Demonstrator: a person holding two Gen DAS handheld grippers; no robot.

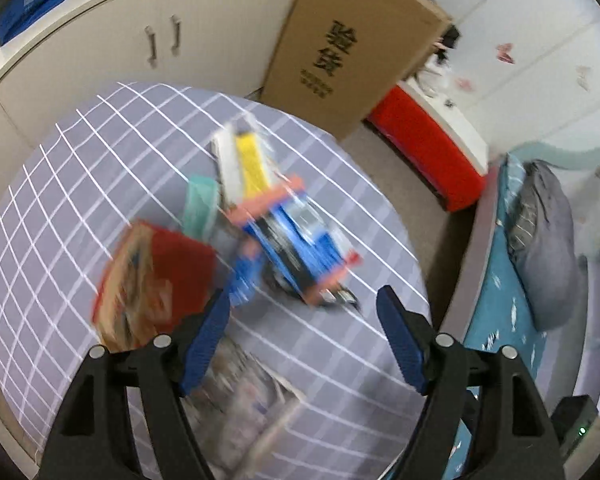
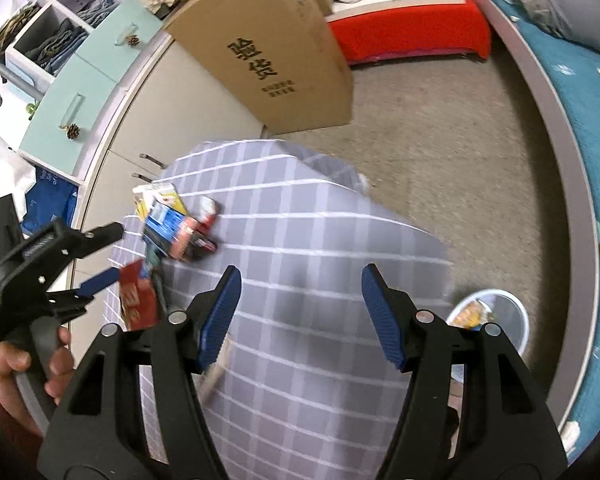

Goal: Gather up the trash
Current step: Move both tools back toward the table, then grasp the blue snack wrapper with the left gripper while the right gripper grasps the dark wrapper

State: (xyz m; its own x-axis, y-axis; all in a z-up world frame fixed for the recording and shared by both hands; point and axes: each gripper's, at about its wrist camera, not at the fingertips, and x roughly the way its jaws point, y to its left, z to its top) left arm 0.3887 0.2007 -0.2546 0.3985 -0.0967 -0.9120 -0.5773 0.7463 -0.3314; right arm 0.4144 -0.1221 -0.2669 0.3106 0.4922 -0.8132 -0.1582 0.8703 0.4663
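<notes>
From the right wrist we see what the left cannot: a white bin (image 2: 496, 316) on the floor (image 2: 440, 140) past the bench's right edge, with a yellow wrapper inside, and the hand (image 2: 24, 364) that grips the left gripper (image 2: 100, 256) at the frame's left side. The left wrist view, blurred, shows the trash closer: a blue and orange box (image 1: 300, 240), a yellow and white carton (image 1: 244, 160), a red packet (image 1: 156, 280) and a printed paper (image 1: 240, 392), all lying on the grey checked cloth of the bench (image 1: 60, 200). The left gripper's fingers (image 1: 208, 340) stand spread with nothing between them, above the cloth near the red packet. The right gripper (image 2: 300, 312) also has its fingers spread and empty, over bare cloth. A big cardboard box (image 2: 268, 44) leans on the cabinet (image 2: 172, 92) behind the bench, and a bed (image 2: 572, 92) with a teal cover runs along the right.
</notes>
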